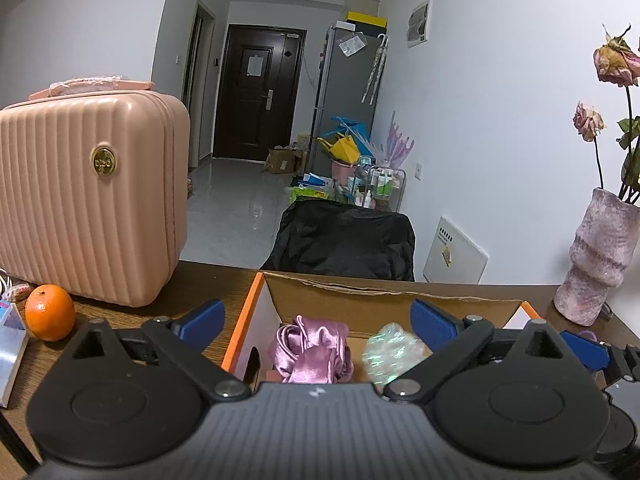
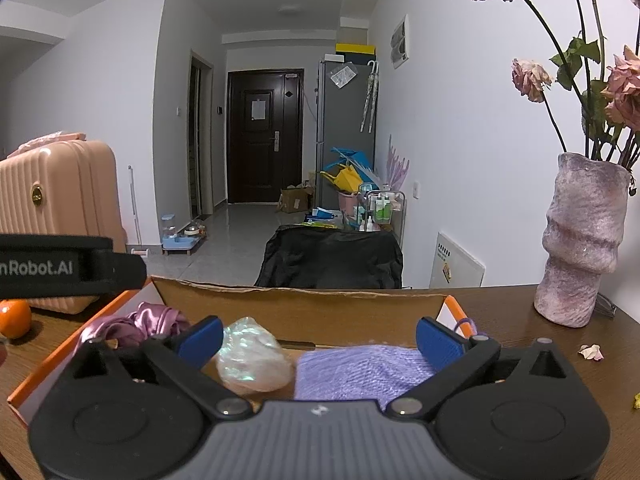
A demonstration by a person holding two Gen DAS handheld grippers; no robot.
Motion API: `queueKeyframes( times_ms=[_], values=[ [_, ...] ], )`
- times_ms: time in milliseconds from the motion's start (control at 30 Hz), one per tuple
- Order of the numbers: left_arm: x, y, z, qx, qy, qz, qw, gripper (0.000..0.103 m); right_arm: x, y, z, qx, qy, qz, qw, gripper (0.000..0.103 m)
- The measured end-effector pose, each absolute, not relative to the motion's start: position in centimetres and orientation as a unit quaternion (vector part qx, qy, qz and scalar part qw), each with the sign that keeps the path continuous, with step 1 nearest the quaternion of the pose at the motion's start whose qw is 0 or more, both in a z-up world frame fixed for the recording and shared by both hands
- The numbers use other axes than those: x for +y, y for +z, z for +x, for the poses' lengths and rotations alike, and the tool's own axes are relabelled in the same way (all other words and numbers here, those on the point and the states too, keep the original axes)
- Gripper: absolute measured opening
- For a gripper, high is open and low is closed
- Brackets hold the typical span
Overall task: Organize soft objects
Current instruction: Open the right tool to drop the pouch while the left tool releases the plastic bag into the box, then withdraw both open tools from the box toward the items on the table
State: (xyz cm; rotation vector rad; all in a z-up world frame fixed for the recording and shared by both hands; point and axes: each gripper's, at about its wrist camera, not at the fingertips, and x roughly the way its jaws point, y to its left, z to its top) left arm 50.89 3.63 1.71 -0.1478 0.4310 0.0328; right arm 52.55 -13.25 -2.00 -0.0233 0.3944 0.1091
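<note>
1. The wooden table [image 1: 120, 320] carries everything near the jaws.
2. The pink ribbed suitcase [image 1: 88, 204] stands upright on it, well left of the left gripper's jaws; its round gold badge [image 1: 105, 163] bears small letters too blurred to read for certain.
3. The cardboard box [image 1: 360, 286], with an orange outer face and open top, lies directly ahead of and below both pairs of jaws.
4. The textured mauve vase [image 2: 580, 248] with dried roses stands right of the right gripper's jaws, beyond the box.
5. The left gripper [image 1: 316, 318] has its 2 blue pads spread wide, gripping nothing; its left pad hangs outside the box's left wall, its right pad over the box.
6. The right gripper [image 2: 320, 338] is likewise spread wide and empty, both pads over the box.
7. A black strap [image 2: 60, 266] left of the right gripper's jaws reads "nRobot.AI", its start cut off by the picture's edge.
8. The lilac knitted cloth [image 2: 360, 374] lies in the box, below the right gripper's right pad.
9. The pink satin cloth [image 1: 312, 352] lies bunched in the box's left part, between and below the left gripper's pads.
10. The iridescent crinkled bundle [image 2: 252, 358] sits in the box between the 2 cloths, just beside the right gripper's left pad.
11. An orange [image 1: 50, 312] rests on the table, left of the left gripper's jaws, in front of the suitcase.
</note>
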Motion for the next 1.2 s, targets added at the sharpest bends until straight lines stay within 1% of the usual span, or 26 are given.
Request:
queueKeyframes(
  times_ms=[100,500,1200],
  values=[
    [3.7,2.0,50.4,0.21,0.017,-0.073,0.975,0.103,-13.2,-1.8,52.5,0.196,0.055,-0.012,0.979,0.103],
    [3.5,3.6,48.7,0.199,0.011,-0.073,0.977,0.103,-13.5,-0.6,51.2,0.191,0.054,-0.009,0.98,0.103],
    [4.2,4.9,43.5,0.168,0.018,-0.037,0.985,0.103,-14.8,0.6,46.8,0.181,0.065,-0.009,0.981,0.103]
  ],
)
